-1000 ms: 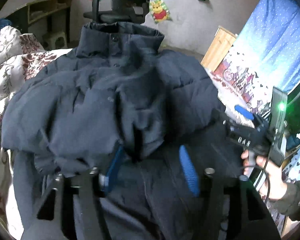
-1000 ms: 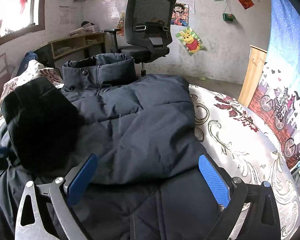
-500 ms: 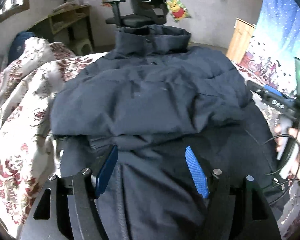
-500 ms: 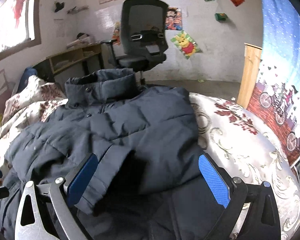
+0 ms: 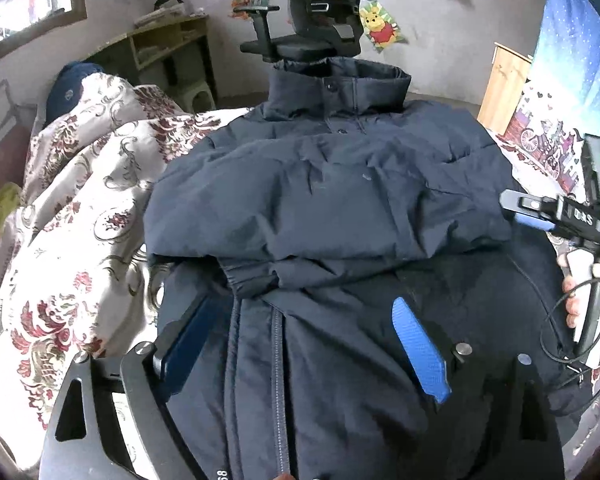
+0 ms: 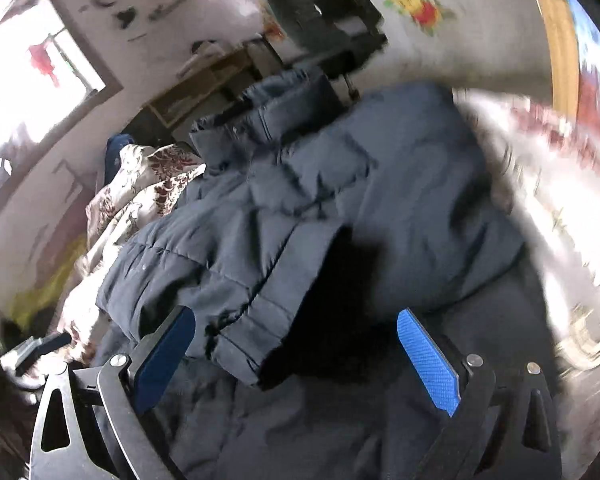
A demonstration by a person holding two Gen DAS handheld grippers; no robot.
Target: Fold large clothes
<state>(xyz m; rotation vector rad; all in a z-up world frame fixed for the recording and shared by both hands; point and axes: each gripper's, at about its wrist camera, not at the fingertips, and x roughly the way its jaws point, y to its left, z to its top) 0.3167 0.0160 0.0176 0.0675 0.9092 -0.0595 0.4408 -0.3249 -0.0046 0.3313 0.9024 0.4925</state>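
Note:
A dark navy padded jacket (image 5: 332,200) lies on a floral bedspread (image 5: 80,216), collar (image 5: 336,88) at the far end. Both sleeves are folded across its chest. My left gripper (image 5: 304,336) is open and empty, just above the jacket's lower front by the zip. My right gripper (image 6: 296,344) is open and empty over the folded sleeve cuff (image 6: 260,320). The right wrist view is motion-blurred. The right gripper also shows in the left wrist view (image 5: 540,210), at the jacket's right edge.
A black office chair (image 5: 320,12) stands beyond the bed's far end. A wooden shelf unit (image 5: 168,52) is at the back left. A blue patterned curtain (image 5: 572,72) hangs along the right side. Bedspread folds pile up at the left.
The left sleeve was laid across the jacket's chest and let go. My left gripper drew back towards the hem. My right gripper is swinging and tilting, so its view has blurred.

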